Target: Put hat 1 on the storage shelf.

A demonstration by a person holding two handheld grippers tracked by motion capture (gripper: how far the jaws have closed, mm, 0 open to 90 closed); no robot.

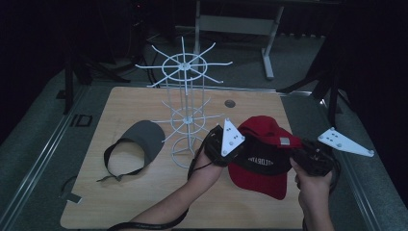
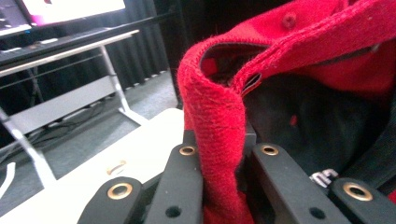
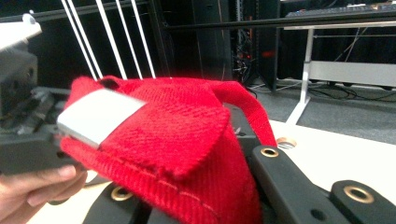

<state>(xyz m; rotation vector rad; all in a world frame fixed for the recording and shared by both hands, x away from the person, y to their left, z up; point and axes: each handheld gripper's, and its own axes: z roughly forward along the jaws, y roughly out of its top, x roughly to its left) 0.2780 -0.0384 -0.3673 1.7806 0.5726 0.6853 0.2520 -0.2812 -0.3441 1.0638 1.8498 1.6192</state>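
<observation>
High view is showing you holding a red woven-fabric baseball cap with a black band and white lettering [image 1: 262,159] between your two tools, just above the pale wooden worktop [image 1: 144,202]. Your left tool [image 1: 230,144] is gripping the cap's left edge; in the left gripper view its black jaws are pinching a fold of the red fabric [image 2: 219,135] tightly between them. Your right tool [image 1: 299,155] is clamping the cap's opposite edge; in the right gripper view the red strap with its grey rectangular tag [image 3: 100,116] is lying over the narrowed jaws. Beyond your left tool, a white wire rotating display rack [image 1: 185,110] is standing upright on the worktop. Farther to that tool's left, a grey visor with a black strap [image 1: 134,147] is lying flat, well apart from the cap.
</observation>
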